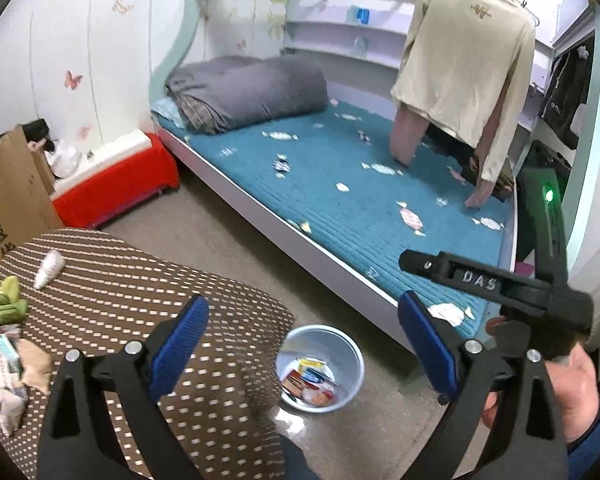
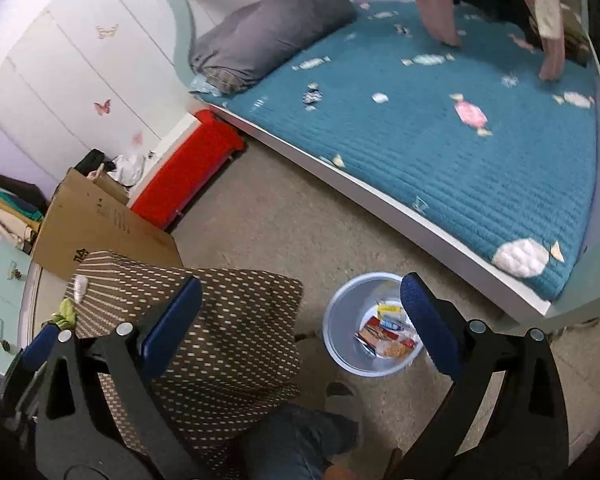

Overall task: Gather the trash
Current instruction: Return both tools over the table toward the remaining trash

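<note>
Hovering with fingers spread and empty, both the left gripper (image 1: 302, 346) and right gripper (image 2: 300, 320) leave trash on the table (image 1: 148, 280); the bin (image 1: 354, 360) sits low beside it, so a sloppy drop could miss.

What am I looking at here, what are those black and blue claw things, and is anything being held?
Those are two hand-held grippers, each carrying a camera that looks along its fingers. One picture comes from the left gripper, one from the right gripper. Both are open and hold nothing. A hand grips the other tool. On the floor stands a bin with wrappers inside. On the brown dotted cover lie a white tube and packets.
</note>
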The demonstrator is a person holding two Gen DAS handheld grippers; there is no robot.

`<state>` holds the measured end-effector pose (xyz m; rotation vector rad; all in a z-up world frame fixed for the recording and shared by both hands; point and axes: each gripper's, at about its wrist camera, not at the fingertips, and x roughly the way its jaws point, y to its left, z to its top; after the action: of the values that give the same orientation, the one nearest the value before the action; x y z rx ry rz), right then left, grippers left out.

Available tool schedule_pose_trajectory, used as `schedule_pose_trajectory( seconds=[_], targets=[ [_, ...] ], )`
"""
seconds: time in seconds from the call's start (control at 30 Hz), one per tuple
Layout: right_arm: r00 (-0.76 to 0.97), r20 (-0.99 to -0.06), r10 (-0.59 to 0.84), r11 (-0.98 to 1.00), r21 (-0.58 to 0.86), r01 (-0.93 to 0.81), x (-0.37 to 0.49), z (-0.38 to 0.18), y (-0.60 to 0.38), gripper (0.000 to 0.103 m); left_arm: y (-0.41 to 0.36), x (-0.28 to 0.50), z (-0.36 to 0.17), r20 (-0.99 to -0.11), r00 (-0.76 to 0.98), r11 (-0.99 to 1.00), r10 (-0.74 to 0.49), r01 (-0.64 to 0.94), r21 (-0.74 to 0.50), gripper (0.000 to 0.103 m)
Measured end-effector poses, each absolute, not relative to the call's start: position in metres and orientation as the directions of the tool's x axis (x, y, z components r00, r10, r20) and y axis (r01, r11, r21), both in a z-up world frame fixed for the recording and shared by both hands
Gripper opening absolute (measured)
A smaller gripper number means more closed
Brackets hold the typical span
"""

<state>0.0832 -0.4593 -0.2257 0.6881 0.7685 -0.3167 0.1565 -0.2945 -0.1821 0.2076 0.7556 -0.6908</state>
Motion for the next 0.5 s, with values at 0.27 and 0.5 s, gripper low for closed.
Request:
schedule_pose_trajectory(
  seconds=[0.27,0.5],
  targets=[
    [0.747,-0.664,0.039,0.827,0.441,0.348,0.104,-0.176,-0.396,0.097,-0.227,0.154,-0.158,-0.631,0.611,0.821,-0.478,0.566,-0.073,0.094],
    [0.771,-0.621,0.137,0.890,0.419,0.179,0.130,-0.152,-0.327,0.097,-0.153,0.154,-0.148,-0.584,0.722,0.898,-0.371,0.439,-0.028,0.094]
  ],
)
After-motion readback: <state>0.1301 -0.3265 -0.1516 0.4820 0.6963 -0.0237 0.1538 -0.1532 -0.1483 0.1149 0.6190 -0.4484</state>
